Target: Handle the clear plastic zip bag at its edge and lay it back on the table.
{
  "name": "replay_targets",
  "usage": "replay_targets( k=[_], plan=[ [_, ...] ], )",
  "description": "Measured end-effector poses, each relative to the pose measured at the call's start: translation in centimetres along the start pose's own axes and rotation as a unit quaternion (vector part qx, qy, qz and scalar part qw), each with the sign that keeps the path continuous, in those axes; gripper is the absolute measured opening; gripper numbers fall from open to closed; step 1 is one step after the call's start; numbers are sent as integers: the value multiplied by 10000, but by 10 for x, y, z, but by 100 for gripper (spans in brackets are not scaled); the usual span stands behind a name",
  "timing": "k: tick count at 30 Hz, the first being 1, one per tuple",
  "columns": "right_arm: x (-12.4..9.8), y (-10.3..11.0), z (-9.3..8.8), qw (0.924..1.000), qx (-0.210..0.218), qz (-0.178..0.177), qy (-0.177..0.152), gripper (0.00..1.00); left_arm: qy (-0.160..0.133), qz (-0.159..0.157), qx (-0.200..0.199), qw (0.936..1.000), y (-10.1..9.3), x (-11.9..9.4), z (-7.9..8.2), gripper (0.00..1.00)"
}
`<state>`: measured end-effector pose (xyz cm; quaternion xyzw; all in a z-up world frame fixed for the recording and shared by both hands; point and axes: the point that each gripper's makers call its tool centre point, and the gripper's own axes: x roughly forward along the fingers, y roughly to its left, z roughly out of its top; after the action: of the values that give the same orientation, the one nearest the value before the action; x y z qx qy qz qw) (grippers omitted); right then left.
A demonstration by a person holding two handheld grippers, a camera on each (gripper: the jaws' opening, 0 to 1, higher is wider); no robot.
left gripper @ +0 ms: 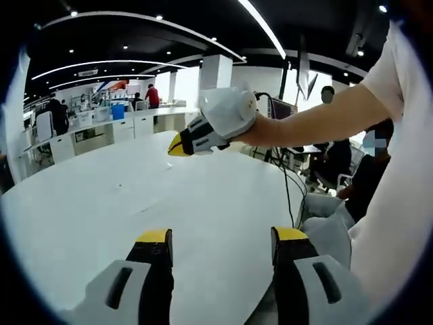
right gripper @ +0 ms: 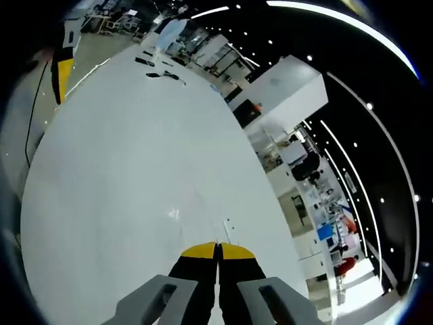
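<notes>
Room: open office with ceiling light strips and desks behind a long white table (left gripper: 135, 203).
Left gripper (left gripper: 222, 237): yellow-tipped jaws stand wide apart over the table, nothing between them.
Right gripper (right gripper: 218, 252): jaws pressed together, tips low over the table; in the left gripper view it (left gripper: 183, 145) hangs ahead of the left jaws, above the tabletop.
Zip bag (right gripper: 203, 227): faint clear sheet, possibly lying flat on the table just beyond the right tips; outline hard to make out.
Person: a bare forearm (left gripper: 318, 115) carries the right gripper.
</notes>
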<state>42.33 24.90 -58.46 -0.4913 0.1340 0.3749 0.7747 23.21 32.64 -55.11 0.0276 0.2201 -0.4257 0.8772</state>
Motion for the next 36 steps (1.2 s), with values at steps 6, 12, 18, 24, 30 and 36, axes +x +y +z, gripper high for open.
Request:
replay_targets(
  k=[6,12,18,24,30,36],
  plan=[
    [5,38,-11,9998,21,183,69,0,60,-11,-44,10000,0,2,-5,56],
    [14,77,-22,9989,51,455,137,0,83,-15,-74,9999,-2,3,-7,56],
    [20,109,-28,9974,74,688,223,0,132,-31,-117,9998,-6,4,-12,56],
    [25,127,-35,9957,-1,881,284,0,152,-43,-131,9998,-8,4,-14,56],
    [25,136,-44,9941,7,995,420,0,156,-51,-151,9998,-8,4,-16,55],
    [26,147,-50,9918,92,1164,517,0,168,-55,-156,9997,-8,4,-18,55]
  ],
)
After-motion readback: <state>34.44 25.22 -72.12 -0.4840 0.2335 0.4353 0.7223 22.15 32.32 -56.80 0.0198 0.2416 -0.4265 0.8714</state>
